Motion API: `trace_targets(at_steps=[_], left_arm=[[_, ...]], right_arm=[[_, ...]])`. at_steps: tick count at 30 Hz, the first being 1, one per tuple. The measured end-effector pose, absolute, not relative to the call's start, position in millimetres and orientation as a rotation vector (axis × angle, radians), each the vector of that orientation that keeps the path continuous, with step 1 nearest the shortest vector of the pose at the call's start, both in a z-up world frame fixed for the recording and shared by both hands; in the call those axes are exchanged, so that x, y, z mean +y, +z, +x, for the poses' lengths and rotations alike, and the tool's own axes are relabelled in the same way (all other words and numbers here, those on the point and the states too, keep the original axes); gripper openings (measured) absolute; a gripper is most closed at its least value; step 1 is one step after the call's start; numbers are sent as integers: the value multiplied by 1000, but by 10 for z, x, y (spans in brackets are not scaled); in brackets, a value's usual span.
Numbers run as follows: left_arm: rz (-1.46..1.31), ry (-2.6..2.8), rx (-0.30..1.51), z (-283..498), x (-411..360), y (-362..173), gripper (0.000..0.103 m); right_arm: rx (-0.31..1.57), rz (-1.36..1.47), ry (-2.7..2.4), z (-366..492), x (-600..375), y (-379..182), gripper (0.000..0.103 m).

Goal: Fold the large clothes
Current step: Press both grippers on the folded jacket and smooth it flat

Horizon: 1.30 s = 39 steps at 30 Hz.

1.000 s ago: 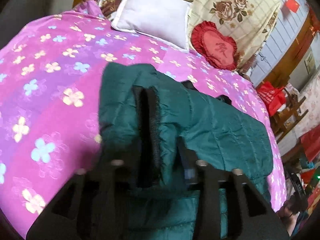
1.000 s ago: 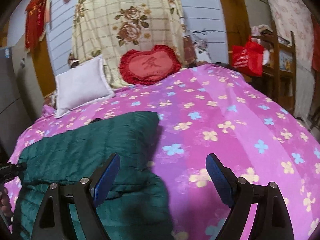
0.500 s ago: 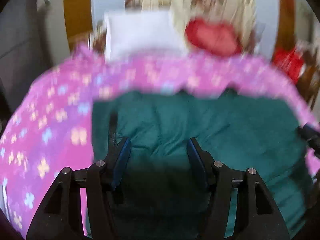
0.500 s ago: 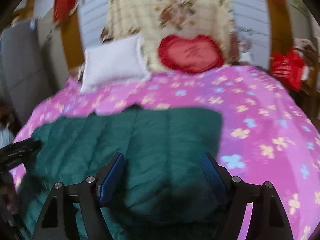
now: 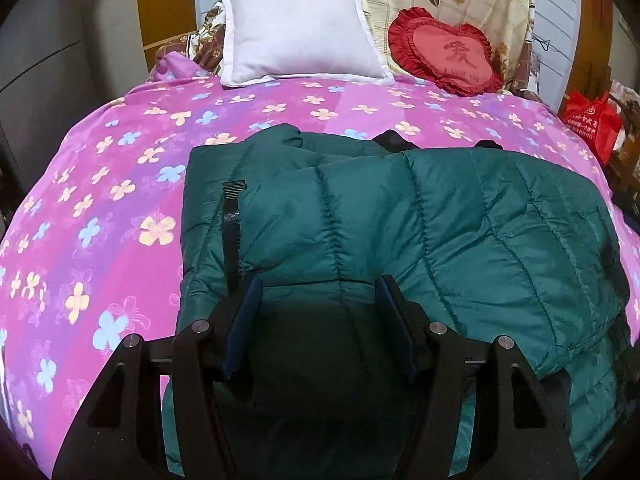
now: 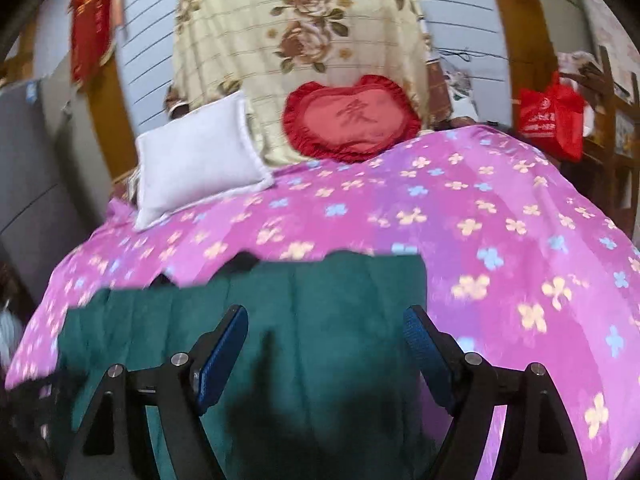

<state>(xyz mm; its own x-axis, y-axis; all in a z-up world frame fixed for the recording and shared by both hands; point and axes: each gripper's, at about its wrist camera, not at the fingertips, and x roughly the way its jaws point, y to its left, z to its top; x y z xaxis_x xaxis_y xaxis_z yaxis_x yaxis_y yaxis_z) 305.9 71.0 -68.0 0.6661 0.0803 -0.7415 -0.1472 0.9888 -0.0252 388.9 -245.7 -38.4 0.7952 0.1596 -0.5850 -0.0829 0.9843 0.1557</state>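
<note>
A dark green quilted jacket (image 5: 440, 220) lies folded on the pink flowered bedspread (image 5: 100, 200), with a black strip along its left edge. My left gripper (image 5: 318, 284) hovers over the jacket's near part, open, with the fabric under its fingers and nothing pinched. In the right wrist view the same jacket (image 6: 160, 320) fills the lower left. Over the jacket's right half my right gripper (image 6: 326, 314) stands open, its blue pads (image 6: 220, 348) clear of the cloth. That view is slightly blurred.
A white pillow (image 5: 300, 36) and a red heart cushion (image 5: 444, 56) lean on a rose-patterned blanket (image 6: 296, 40) at the bed's head. A red bag (image 6: 552, 116) hangs at the right by wooden furniture. Bare bedspread (image 6: 520, 260) lies right of the jacket.
The left gripper has let go of the jacket fold it was pinching, opened and rolled level. The right gripper has moved left from the bedspread to above the jacket.
</note>
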Motion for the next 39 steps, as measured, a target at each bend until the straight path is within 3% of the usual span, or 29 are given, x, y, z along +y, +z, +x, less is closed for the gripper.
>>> trace_targets(at_steps=[6, 12, 18, 23, 26, 28, 30, 39], left_arm=[[-132, 194, 860, 3116, 949, -752, 64], [-143, 183, 858, 3111, 948, -755, 66], [-245, 230, 741, 2926, 1113, -424, 66], [-176, 68, 589, 2752, 842, -136, 66], [-104, 19, 706, 2907, 651, -383, 66], [-61, 47, 822, 3048, 610, -671, 67], [-60, 64, 818, 3060, 616, -686, 70], [-69, 78, 821, 3070, 618, -720, 79]], right_arm=[[888, 36, 197, 4463, -2216, -851, 83], [929, -12, 150, 4502, -2181, -918, 88], [728, 55, 192, 3950, -2067, -384, 88], [710, -23, 317, 3385, -1582, -436, 88], [794, -89, 307, 3416, -1401, -731, 91], [833, -84, 315, 3454, -1418, -855, 98], [841, -53, 330, 3468, -1466, -868, 103], [842, -63, 329, 3475, -1458, -874, 103]])
